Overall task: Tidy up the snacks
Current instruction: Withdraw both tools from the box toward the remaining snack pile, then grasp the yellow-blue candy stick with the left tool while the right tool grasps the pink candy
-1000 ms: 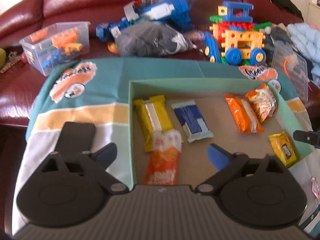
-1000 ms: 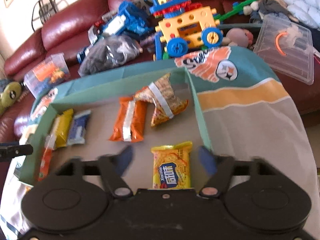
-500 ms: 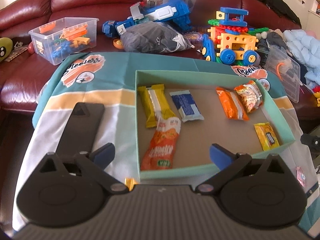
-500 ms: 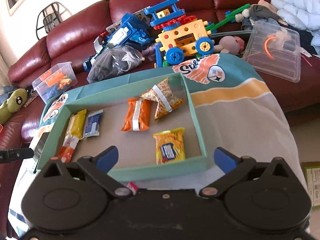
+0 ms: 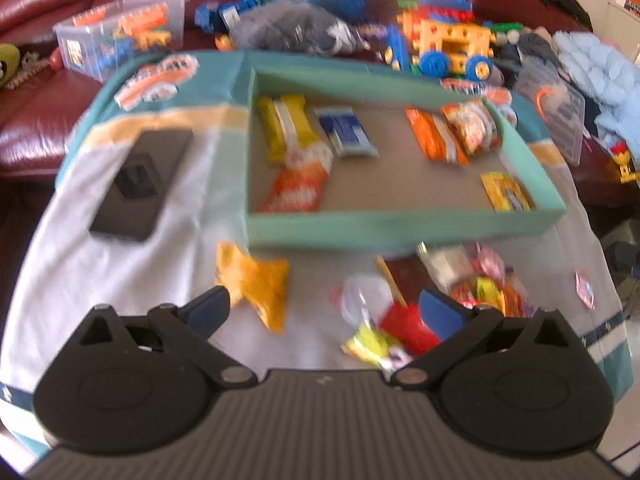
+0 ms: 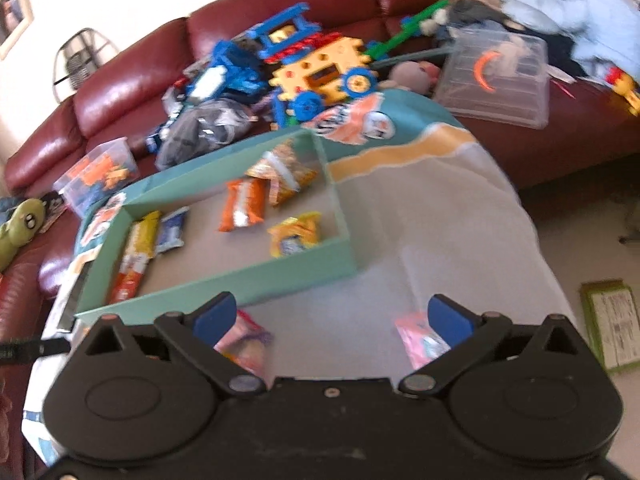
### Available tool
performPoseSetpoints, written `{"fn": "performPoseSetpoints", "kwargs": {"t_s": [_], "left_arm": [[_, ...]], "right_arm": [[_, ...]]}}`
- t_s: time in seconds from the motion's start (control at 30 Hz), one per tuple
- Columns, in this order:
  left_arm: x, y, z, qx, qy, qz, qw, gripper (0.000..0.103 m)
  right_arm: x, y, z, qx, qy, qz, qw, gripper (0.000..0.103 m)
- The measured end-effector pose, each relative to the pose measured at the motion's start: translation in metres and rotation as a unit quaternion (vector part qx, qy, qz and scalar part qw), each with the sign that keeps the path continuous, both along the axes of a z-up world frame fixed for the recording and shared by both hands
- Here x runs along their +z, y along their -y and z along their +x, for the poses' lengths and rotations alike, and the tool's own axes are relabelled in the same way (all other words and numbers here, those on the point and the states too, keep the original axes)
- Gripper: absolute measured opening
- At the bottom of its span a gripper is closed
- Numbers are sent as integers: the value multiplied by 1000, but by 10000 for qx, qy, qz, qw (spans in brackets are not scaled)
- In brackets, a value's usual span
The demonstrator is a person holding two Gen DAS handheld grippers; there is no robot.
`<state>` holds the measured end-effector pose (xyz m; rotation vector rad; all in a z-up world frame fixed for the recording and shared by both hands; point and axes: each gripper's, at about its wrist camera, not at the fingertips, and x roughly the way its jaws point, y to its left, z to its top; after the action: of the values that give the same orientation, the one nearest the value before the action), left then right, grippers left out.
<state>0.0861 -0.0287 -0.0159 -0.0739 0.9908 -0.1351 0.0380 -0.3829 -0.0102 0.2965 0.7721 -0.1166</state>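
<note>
A teal box (image 5: pixel 400 226) sits on a cloth-covered table and holds several snack packets: yellow (image 5: pixel 284 126), blue (image 5: pixel 346 132), orange (image 5: pixel 434 140) and a small yellow one (image 5: pixel 506 192). The box also shows in the right wrist view (image 6: pixel 256 276). My left gripper (image 5: pixel 326 310) is open and empty, in front of the box, above loose snacks: an orange-yellow packet (image 5: pixel 256 284) and a mixed pile (image 5: pixel 404 324). My right gripper (image 6: pixel 332 316) is open and empty near the box's front right corner, with pink packets (image 6: pixel 420 344) below it.
A black phone (image 5: pixel 140 184) lies on the cloth left of the box. Toy vehicles (image 5: pixel 444 44), a grey bag and clear plastic bins (image 5: pixel 124 36) crowd the red sofa behind. The table's right edge drops to the floor (image 6: pixel 580 240).
Both grippers have pulled back from inside the box to the table in front of it, and the loose snacks on the cloth have come into view. Both stay open.
</note>
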Motion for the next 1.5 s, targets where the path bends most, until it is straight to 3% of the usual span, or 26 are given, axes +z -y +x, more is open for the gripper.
{"fn": "performPoseSetpoints", "kwargs": {"t_s": [0.27,0.37,0.43,0.53,0.67,0.73,1.07,1.17,1.3,1.5], "left_arm": [[-30,28,-5,-174,-452,81,9988,103],[-39,37,-5,-245,-558,153,9980,103],[-44,41,-4,-287,-618,220,9974,103],[-50,44,-2,-292,-724,259,9966,103],[-53,47,0,-299,-796,246,9961,103],[-54,49,1,-323,-800,257,9959,103],[-66,37,-1,-243,-839,619,9943,103],[-68,29,-6,-146,-816,806,9933,103],[-68,22,-10,-46,-837,763,9936,103],[-67,40,-17,-537,-783,688,9931,98]], "right_arm": [[-28,24,-12,-463,-270,19,9986,101],[-43,20,-7,-374,-459,-241,9980,86],[-52,18,-2,-327,-561,-294,9975,68],[-61,17,6,-322,-628,-413,9966,50],[-70,20,13,-368,-695,-465,9958,44],[-72,20,13,-349,-737,-474,9955,32],[-70,-35,-3,395,-677,-139,9968,28],[-71,-51,-6,536,-653,-257,9961,28],[-70,-56,-7,594,-633,-278,9958,28],[-73,-54,-5,605,-591,-283,9960,29]]}}
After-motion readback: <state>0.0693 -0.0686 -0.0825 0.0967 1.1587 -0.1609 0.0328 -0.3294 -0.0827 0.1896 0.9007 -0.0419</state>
